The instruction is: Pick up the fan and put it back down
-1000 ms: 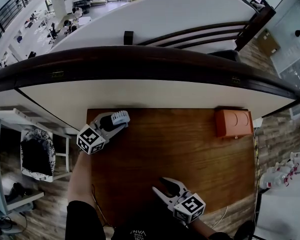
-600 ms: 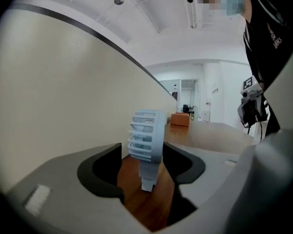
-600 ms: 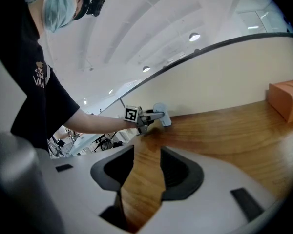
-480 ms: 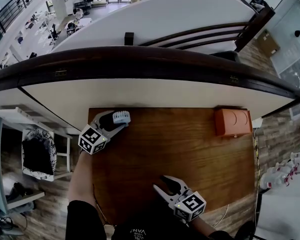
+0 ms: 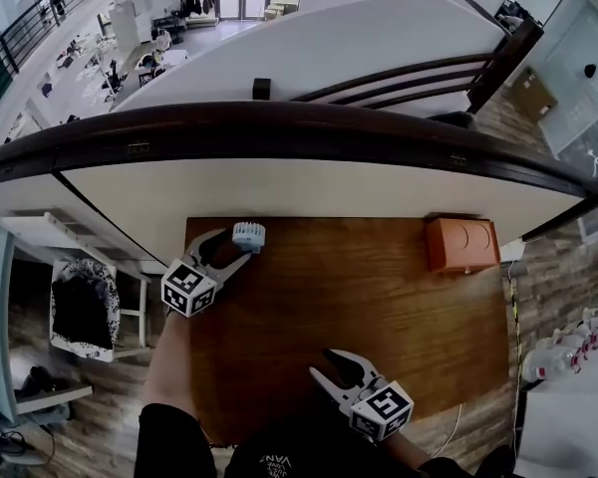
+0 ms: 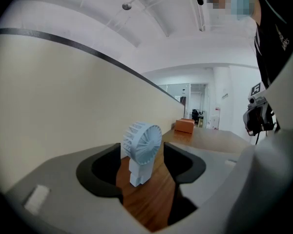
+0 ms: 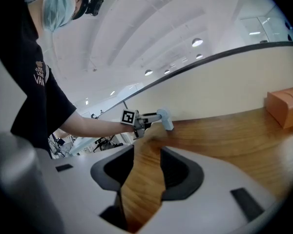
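Note:
A small pale blue fan (image 5: 248, 234) stands upright on the wooden table (image 5: 379, 307) at its back left, close to the cream wall. My left gripper (image 5: 229, 248) is just in front of it, and its jaws have just been opening. In the left gripper view the fan (image 6: 141, 147) stands on its base between the open fingertips of the left gripper (image 6: 145, 161), with a gap on both sides. My right gripper (image 5: 324, 363) hovers near the table's front edge, open and empty. From the right gripper view the fan (image 7: 165, 117) and left gripper (image 7: 147, 121) show far off.
An orange box (image 5: 461, 244) sits at the table's back right corner. The cream wall (image 5: 309, 182) runs along the table's far edge. Left of the table stand a white desk and chair (image 5: 80, 302). Cables hang at the table's front right.
The left gripper's jaws have spread apart from the fan and the gripper has drawn back a little toward the front left. The fan stays standing. The right gripper has kept its place.

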{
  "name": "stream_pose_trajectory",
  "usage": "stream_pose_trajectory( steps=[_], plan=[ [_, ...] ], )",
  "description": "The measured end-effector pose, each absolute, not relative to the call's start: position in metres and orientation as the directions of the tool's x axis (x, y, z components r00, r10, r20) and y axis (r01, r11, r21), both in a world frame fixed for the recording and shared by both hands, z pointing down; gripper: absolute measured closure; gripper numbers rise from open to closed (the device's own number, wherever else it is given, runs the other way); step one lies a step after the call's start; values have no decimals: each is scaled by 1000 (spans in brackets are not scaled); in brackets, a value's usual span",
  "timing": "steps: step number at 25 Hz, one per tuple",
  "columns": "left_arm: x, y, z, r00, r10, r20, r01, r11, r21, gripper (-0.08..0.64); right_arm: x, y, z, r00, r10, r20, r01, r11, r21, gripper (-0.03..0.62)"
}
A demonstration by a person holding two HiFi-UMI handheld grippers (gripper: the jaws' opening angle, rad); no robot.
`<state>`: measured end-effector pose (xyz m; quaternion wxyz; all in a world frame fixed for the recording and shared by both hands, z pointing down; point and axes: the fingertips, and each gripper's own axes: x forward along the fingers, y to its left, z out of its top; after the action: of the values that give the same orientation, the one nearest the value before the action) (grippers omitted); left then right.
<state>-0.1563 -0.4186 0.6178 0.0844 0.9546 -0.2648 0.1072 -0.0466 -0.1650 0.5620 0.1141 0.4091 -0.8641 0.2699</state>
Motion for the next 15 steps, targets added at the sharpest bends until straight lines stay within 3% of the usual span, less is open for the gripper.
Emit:
stream_pose_trajectory(
  steps=[15],
  plan=[
    [-181,-355,578,725,-668,169,-687,-718,111,299,-35,-137,545,-622,-684,381,-782,521,-342,439]
  ],
)
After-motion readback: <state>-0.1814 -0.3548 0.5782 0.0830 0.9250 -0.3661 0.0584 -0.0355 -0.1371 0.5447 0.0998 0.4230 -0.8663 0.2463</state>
